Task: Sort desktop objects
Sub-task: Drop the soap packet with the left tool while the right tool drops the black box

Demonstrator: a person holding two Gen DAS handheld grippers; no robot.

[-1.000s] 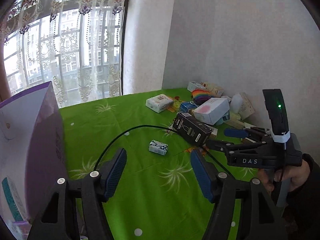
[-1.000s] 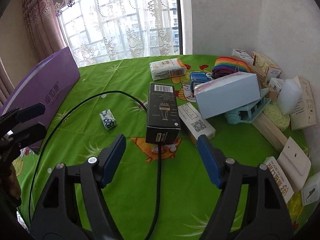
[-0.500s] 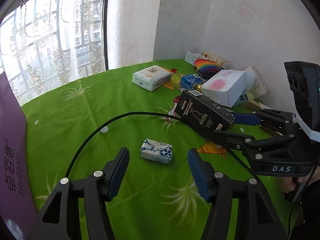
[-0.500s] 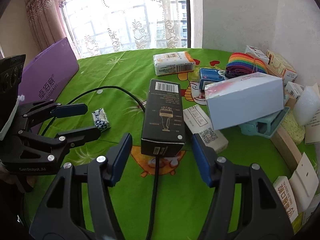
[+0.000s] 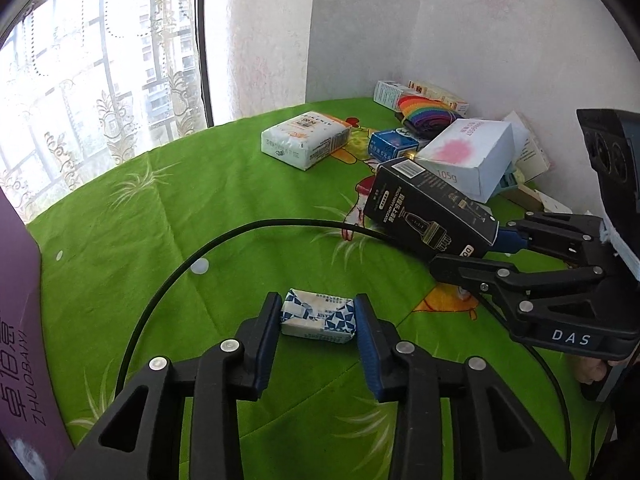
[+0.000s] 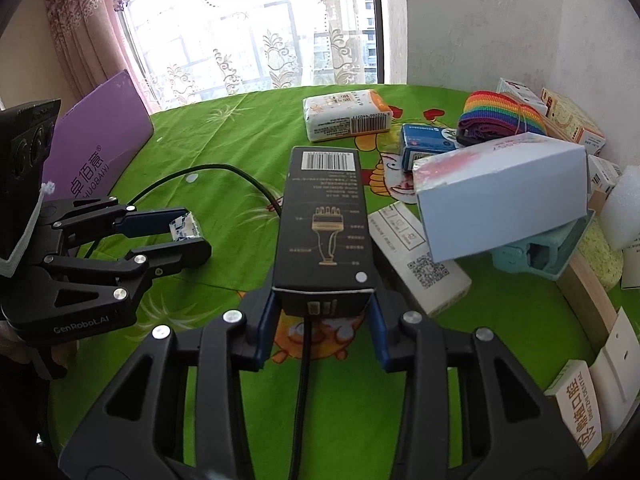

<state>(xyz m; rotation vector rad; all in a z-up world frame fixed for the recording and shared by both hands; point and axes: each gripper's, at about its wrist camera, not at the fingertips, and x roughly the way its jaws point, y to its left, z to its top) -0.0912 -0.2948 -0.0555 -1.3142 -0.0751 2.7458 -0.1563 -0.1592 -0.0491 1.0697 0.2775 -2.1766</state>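
Now left tool (image 5: 317, 316) clamped on small packet (image 5: 318, 315); right tool (image 6: 322, 308) clamped on black box (image 6: 326, 232).

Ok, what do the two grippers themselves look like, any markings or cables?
Both are black plastic linkage frames with silver rivets and blue finger pads. The left gripper reads "GenRobot.AI" on its body; the right gripper reads "DAS". Each carries a black camera block bound with white tape. A black cable loops across the green cloth. A dark sleeve edge shows behind the right one.

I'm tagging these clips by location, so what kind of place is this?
Probably a room in a home: a table under a green cartoon-print cloth, lace curtains at a window facing apartment blocks, and household boxes piled against the wall.
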